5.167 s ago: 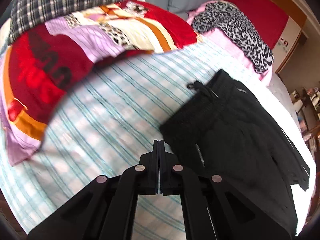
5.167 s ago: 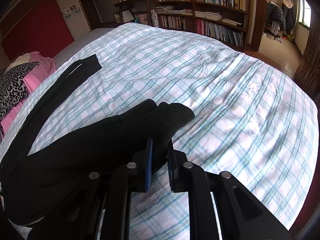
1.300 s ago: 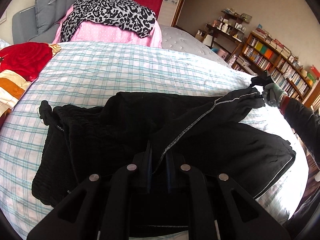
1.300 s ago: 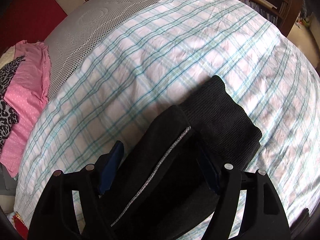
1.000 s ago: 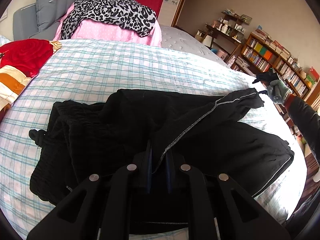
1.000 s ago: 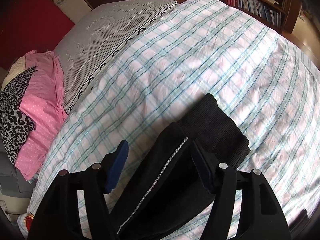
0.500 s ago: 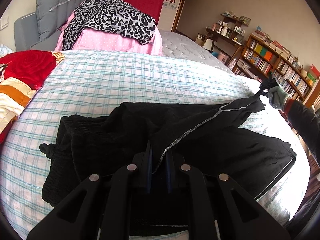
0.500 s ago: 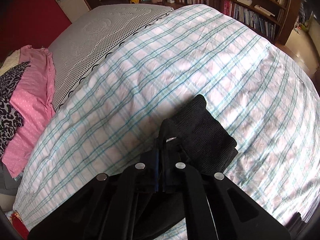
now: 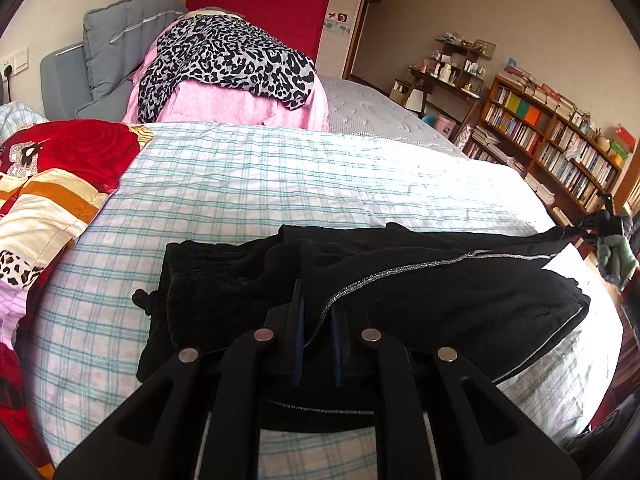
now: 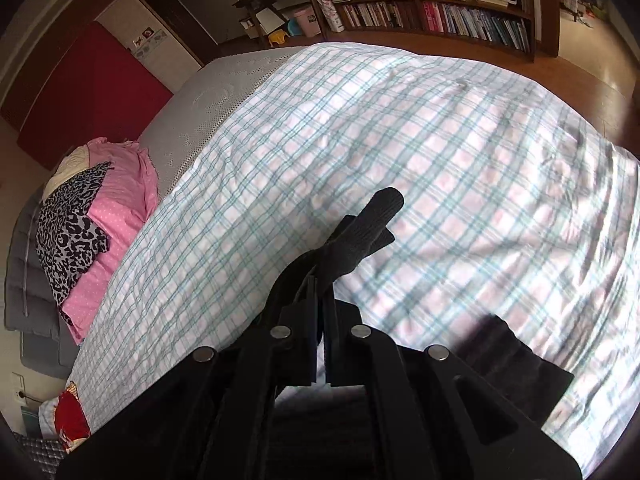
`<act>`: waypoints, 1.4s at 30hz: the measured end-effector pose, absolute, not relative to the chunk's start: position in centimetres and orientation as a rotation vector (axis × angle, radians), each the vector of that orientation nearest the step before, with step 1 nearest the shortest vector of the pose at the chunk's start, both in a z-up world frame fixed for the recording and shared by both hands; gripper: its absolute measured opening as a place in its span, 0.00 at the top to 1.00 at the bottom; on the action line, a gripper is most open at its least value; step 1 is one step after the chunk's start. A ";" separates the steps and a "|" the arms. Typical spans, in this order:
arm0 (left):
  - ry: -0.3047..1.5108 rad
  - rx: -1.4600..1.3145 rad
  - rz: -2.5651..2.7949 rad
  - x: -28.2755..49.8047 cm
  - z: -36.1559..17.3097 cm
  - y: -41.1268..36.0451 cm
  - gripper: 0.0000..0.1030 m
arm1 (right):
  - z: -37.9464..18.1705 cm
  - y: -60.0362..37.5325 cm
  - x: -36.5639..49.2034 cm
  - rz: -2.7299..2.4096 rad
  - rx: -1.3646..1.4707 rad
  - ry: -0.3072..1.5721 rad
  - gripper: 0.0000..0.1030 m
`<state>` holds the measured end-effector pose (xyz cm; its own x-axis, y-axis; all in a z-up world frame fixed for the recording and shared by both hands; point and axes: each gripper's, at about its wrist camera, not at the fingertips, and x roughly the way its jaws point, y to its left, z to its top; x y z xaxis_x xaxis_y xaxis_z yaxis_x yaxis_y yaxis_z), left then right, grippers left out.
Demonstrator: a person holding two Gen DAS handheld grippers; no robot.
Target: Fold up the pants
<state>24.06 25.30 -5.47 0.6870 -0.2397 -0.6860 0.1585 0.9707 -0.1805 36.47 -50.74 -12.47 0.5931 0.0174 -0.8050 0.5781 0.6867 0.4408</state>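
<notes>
Black pants (image 9: 420, 280) with a silver side stripe lie across the checked bed, waistband to the left. My left gripper (image 9: 318, 320) is shut on the upper leg's fabric near the hip. My right gripper (image 10: 319, 300) is shut on the ribbed cuff (image 10: 368, 232) of that upper leg and holds it lifted above the sheet. It also shows at the far right of the left wrist view (image 9: 592, 226), with the leg stretched taut between both grippers. The lower leg's cuff (image 10: 516, 364) rests on the bed.
The blue-and-white checked sheet (image 9: 248, 184) covers the bed. A red flowered blanket (image 9: 60, 168) lies at the left. Pink and leopard-print bedding (image 9: 224, 68) is piled at the headboard. Bookshelves (image 9: 552, 148) stand beyond the bed's right edge (image 10: 592, 380).
My right gripper closed on the upper leg's cuff and lifted it, pulling the leg straight. My left gripper kept its hold and rose slightly.
</notes>
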 end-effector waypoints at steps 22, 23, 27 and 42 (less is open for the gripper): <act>0.891 0.110 -0.202 18.5 -12.4 24.7 0.90 | -18.6 -51.5 21.8 -0.372 0.907 0.786 0.52; 0.891 0.111 -0.199 18.5 -12.3 24.7 0.90 | -18.4 -51.8 22.0 -0.374 0.911 0.778 0.52; 0.896 0.112 -0.189 18.6 -12.6 24.6 0.90 | -19.3 -53.1 23.1 -0.390 0.929 0.813 0.52; 0.900 0.100 -0.171 18.9 -13.2 24.6 0.89 | -15.2 -52.2 21.8 -0.548 0.633 0.759 0.99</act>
<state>18.92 24.58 -13.17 0.6094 -0.1061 -0.7857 0.1902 0.9816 0.0149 21.76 -52.23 -15.18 0.6069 -0.2227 -0.7629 0.6541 0.6853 0.3203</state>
